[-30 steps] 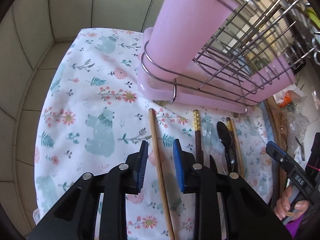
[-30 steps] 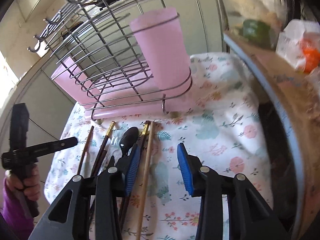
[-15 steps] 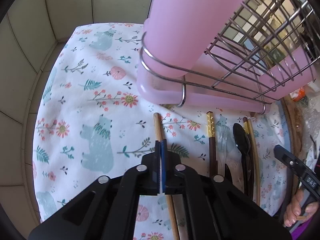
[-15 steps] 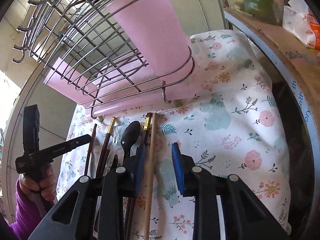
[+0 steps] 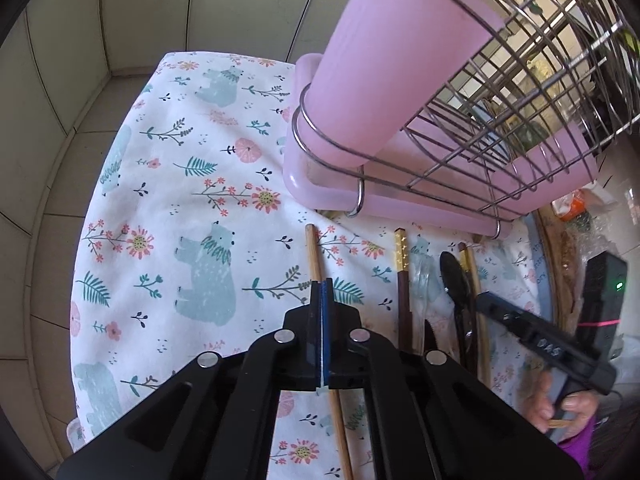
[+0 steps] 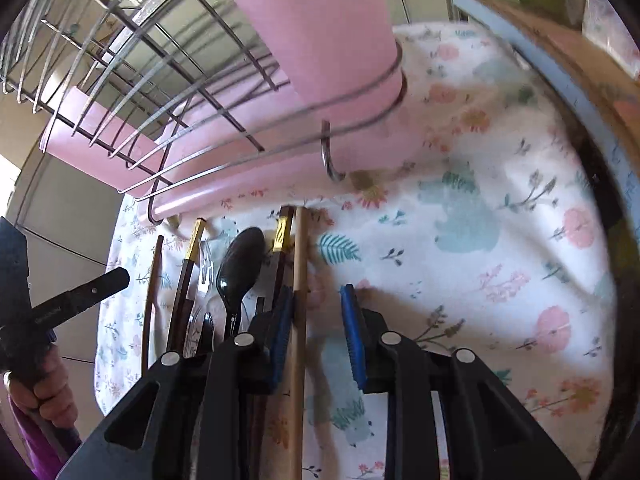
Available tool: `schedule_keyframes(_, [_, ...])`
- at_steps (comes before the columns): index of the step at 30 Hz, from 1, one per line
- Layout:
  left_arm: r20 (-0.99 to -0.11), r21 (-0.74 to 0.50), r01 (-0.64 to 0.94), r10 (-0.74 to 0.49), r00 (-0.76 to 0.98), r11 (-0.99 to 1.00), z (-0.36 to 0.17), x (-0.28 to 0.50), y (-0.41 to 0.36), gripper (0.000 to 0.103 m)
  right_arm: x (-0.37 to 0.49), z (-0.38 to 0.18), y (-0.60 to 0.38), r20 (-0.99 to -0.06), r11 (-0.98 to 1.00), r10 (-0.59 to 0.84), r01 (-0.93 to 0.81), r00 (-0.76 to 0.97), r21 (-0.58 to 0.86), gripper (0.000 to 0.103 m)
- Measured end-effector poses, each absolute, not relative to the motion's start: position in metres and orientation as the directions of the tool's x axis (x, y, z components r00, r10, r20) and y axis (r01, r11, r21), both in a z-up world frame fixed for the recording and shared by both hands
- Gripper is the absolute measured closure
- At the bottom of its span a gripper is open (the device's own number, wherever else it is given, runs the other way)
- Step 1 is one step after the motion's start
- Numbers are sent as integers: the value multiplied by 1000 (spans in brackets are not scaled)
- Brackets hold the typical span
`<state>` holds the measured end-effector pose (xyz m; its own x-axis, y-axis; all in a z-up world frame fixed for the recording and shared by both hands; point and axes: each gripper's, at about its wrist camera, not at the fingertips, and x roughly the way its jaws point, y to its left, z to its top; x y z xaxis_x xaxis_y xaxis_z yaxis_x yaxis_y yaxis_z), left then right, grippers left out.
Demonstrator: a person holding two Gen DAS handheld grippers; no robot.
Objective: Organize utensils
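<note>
Several utensils lie side by side on a floral cloth in front of a dish rack: two light wooden chopsticks, two dark gold-tipped chopsticks, a clear fork and a black spoon. My left gripper is shut, its blue pads pinched on the leftmost light wooden chopstick, which still rests on the cloth. My right gripper is closing around the rightmost light wooden chopstick. That stick lies against the left pad, and the right pad stands clear of it.
A wire dish rack on a pink drip tray holds a tall pink cup just beyond the utensil tips. Tiled wall surrounds the cloth on the left. A wooden board edge and bags lie to the right.
My left gripper went from open around the leftmost chopstick to shut on it. My right gripper dropped lower and closer to the cloth, its jaws narrowing about the rightmost chopstick.
</note>
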<state>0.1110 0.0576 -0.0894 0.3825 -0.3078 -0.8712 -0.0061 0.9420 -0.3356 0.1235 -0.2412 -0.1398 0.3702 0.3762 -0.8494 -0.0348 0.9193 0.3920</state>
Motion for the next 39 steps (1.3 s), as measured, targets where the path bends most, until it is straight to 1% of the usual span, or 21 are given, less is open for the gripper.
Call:
schedule_keyframes(1, [-874, -337, -10, -309, 375, 941, -89, 112, 59, 99, 123, -140, -241, -842, 913, 391, -42, 372, 405, 96])
schedule_keyframes(3, [-878, -341, -10, -314, 361, 940, -89, 114, 58, 93, 123, -139, -243, -836, 905, 403, -28, 372, 424, 97])
schedule_keyframes(4, [-880, -339, -7, -315, 354, 941, -90, 116, 56, 92, 122, -138, -246, -836, 908, 393, -16, 383, 419, 97])
schedule_keyframes(8, [-899, -302, 1, -286, 333, 953, -100, 125, 38, 92, 113, -134, -265, -828, 897, 397, 26, 395, 442, 97])
schedule_keyframes(13, [-928, -200, -11, -186, 323, 980, -112, 132, 28, 92, 100, -129, -290, -832, 897, 369, 74, 414, 435, 97])
schedule_keyframes(18, [-923, -166, 4, -157, 352, 986, -116, 134, 22, 92, 99, -133, -300, -832, 889, 377, 94, 406, 448, 97])
schedule_keyframes(19, [-920, -167, 6, -158, 358, 986, -115, 133, 22, 96, 99, -136, -301, -834, 887, 381, 95, 399, 451, 95])
schedule_keyframes(22, [-911, -194, 3, -181, 369, 981, -109, 129, 29, 97, 97, -136, -297, -835, 892, 384, 75, 394, 445, 94])
schedule_keyframes(25, [-902, -195, 3, -180, 391, 981, -99, 123, 37, 97, 95, -133, -299, -831, 887, 397, 67, 390, 456, 85])
schedule_keyframes(27, [-900, -199, 2, -184, 396, 980, -94, 118, 43, 97, 94, -127, -302, -832, 893, 389, 60, 395, 446, 81])
schedule_keyframes(33, [-921, -218, -26, -197, 336, 976, -104, 114, 59, 97, 102, -117, -309, -829, 884, 412, 54, 377, 464, 81])
schedule_keyframes(39, [-938, -256, -33, -240, 252, 966, -116, 123, 63, 97, 117, -122, -298, -863, 904, 388, 50, 324, 426, 81])
